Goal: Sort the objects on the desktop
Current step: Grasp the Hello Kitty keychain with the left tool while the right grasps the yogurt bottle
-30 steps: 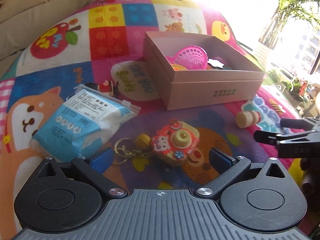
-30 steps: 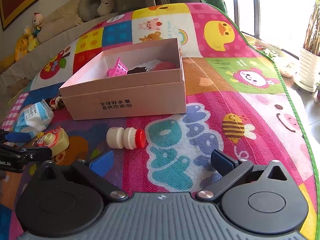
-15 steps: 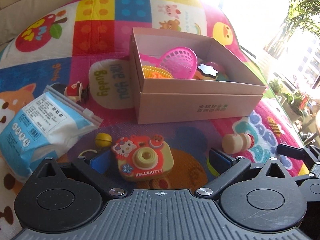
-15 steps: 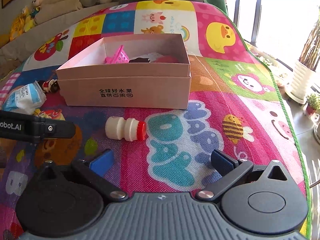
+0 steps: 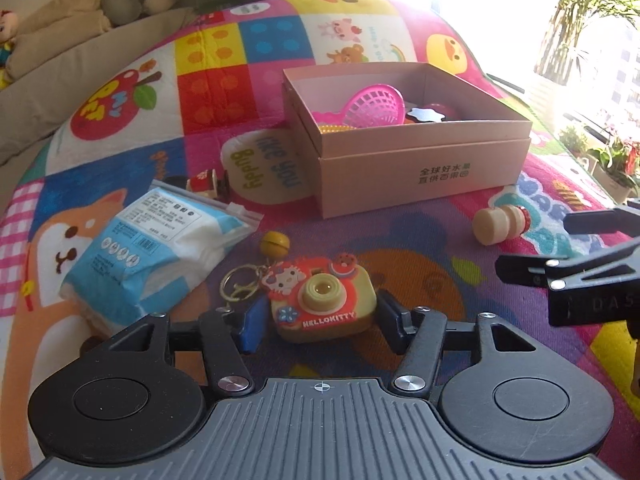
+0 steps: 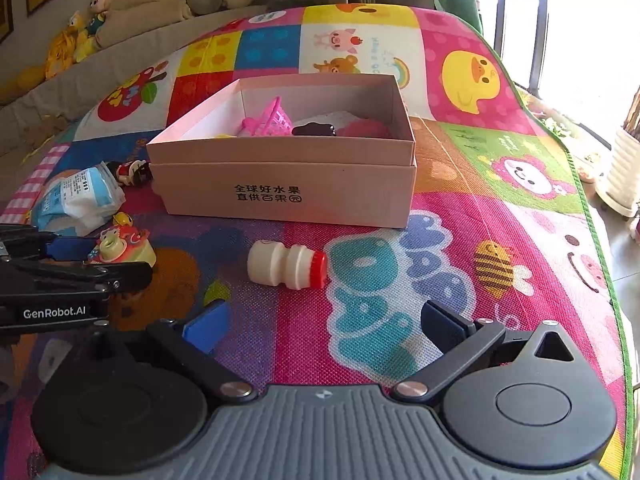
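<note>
Since half a second ago the left gripper (image 5: 320, 320) has narrowed: its blue-padded fingers (image 5: 250, 330) now sit against both sides of the red-and-cream rubbery Hello Kitty toy camera (image 5: 322, 298), pinching it on the colourful woven play mat (image 5: 420, 248). The right gripper (image 6: 324, 328) hovers with fingers spread, the smooth white plastic bottle with a red cap (image 6: 286, 266) lying ahead of it. The pink cardboard box (image 5: 420, 168) holds a pink mesh plastic basket (image 5: 374, 106) among other small toys.
</note>
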The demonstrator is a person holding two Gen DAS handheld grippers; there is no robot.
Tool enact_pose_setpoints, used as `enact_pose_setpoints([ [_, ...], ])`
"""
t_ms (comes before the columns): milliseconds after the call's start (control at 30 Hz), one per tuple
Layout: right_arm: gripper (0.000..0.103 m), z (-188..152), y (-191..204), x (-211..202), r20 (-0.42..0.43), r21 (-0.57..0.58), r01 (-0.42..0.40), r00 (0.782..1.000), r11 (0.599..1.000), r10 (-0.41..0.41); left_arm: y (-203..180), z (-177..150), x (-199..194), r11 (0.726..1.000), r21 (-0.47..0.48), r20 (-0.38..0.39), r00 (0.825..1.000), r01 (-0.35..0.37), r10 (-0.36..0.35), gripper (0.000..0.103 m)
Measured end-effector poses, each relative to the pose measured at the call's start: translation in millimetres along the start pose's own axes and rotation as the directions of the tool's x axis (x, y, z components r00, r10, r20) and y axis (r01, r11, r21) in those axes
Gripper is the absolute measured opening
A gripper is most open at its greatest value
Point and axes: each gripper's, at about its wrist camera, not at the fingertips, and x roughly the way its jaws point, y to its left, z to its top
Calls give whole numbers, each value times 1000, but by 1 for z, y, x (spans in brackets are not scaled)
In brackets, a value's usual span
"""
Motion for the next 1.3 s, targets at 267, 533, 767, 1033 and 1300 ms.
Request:
enact_pose_setpoints([
  [267,70,25,15,19,-80,-40,7,997,999,-10,25,-16,-22,998,-57,-44,999,-29,26,77],
  [533,45,29,29,12,-125,-71,-52,991,996,43,19,-7,-7,997,-73,-34,999,-9,7,81],
  [767,45,15,41,0,-135,-126,-57,990,990,40,17,-5,-3,998,-63,-9,1000,-1,1,75],
  [1033,46,12,47,-2,-119,-143,-32,993,989,15,28,-15,-16,998,-58,-1,1000,0,-1,62],
  [1300,64,12,39,1,-122,-84,-10,992,996,-1,29,-33,-39,999,-33,-19,999,26,-26,72],
])
